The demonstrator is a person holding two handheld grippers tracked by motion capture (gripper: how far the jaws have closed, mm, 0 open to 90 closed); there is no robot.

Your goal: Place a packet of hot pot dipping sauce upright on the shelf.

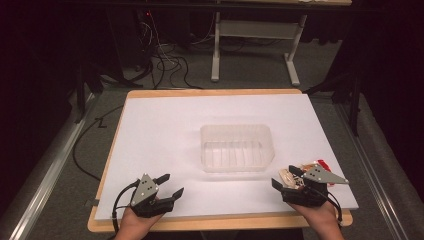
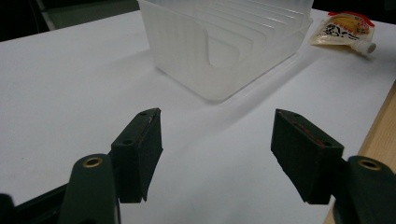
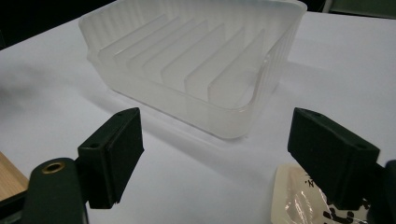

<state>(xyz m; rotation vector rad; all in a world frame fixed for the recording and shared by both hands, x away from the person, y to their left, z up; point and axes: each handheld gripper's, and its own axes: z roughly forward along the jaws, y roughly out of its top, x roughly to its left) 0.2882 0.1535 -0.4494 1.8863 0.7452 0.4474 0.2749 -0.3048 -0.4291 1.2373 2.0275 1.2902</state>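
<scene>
Two grippers sit low at the near edge of the white surface (image 1: 165, 120), one in each of the person's hands. The left gripper (image 1: 166, 186) rests at the near left, its jaws spread wide with nothing between them; in the left gripper view the pads (image 2: 144, 149) frame only bare white surface. The right gripper (image 1: 286, 177) is at the near right, its jaws also standing wide apart, gripping nothing. It hovers just beside a small cluster of sauce packets (image 1: 300, 172) lying near the right edge of the surface; in the right gripper view one clear packet (image 3: 299, 198) lies just under the right-hand jaw, though whether the jaw touches it I cannot tell. In the left gripper view a packet with red and yellow print and a white spout (image 2: 343, 29) lies beyond the container. A translucent plastic container (image 1: 237, 147) with upright ribbed dividers inside stands in the middle of the surface, well apart from both grippers and between them. Its compartments look empty. Cables trail across the grey floor (image 1: 170, 65) behind the surface.
</scene>
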